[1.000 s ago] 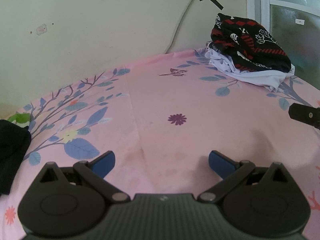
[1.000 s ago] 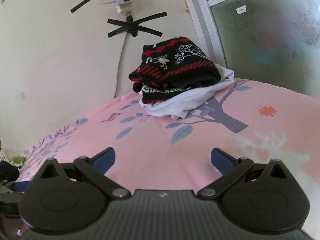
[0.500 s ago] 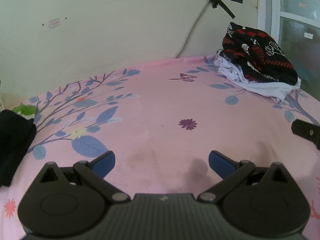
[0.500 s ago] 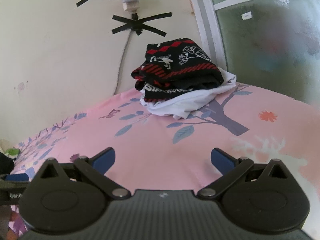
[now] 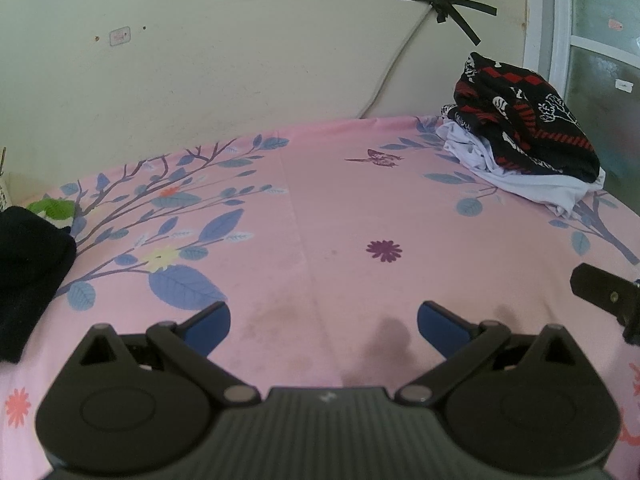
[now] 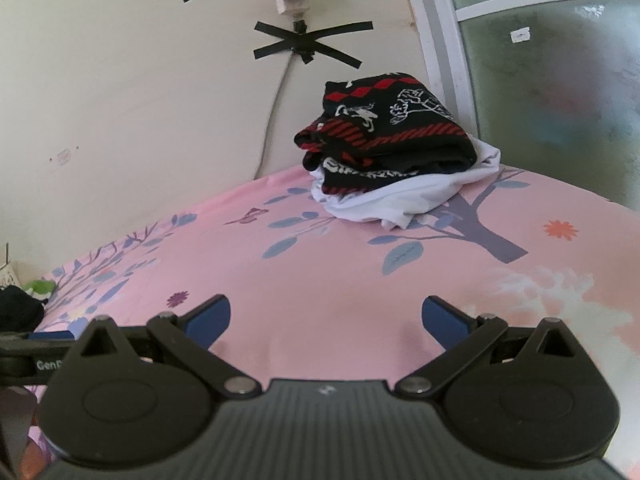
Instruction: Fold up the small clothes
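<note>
Over the last second my left gripper (image 5: 324, 322) pulls back and tilts up, so the pink sheet (image 5: 340, 208) spreads wider under it and the folded stack of clothes (image 5: 524, 140) slides away toward the far right corner. My right gripper (image 6: 326, 320) swings rightward, so that stack (image 6: 392, 148) drifts from centre-left to centre. The left gripper's dark tip (image 6: 28, 354) now pokes in at the left edge.

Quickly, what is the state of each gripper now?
Left gripper: open, holding nothing.
Right gripper: open, holding nothing.
</note>
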The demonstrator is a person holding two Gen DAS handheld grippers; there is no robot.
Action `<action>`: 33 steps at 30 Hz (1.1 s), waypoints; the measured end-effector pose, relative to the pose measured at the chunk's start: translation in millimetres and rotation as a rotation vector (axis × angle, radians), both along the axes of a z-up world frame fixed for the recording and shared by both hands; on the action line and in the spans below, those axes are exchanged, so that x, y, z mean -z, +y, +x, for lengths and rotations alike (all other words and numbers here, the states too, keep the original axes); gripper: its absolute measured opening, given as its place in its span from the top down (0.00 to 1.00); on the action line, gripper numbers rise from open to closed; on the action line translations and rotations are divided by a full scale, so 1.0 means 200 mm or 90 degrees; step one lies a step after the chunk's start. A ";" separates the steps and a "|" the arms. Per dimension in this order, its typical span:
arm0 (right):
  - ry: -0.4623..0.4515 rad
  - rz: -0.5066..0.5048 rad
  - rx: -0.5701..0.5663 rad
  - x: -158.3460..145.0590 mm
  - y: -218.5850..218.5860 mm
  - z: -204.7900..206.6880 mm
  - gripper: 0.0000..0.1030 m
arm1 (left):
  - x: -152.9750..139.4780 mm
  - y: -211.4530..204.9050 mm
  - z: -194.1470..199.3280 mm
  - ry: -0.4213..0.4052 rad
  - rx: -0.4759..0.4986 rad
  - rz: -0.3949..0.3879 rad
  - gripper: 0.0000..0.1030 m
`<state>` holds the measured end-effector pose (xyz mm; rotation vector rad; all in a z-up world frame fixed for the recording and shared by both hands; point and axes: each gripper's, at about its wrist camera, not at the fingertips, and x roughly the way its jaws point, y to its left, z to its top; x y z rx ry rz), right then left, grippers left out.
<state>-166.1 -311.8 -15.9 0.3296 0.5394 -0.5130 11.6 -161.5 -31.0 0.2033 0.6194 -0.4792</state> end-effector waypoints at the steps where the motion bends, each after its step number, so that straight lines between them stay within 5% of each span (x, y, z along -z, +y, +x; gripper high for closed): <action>1: 0.000 0.000 0.001 0.00 0.00 0.00 0.06 | 0.00 0.00 0.00 -0.001 0.000 0.000 0.00; 33: -0.010 0.012 0.025 0.00 -0.01 -0.02 0.06 | -0.04 0.03 -0.05 -0.026 0.032 -0.029 0.00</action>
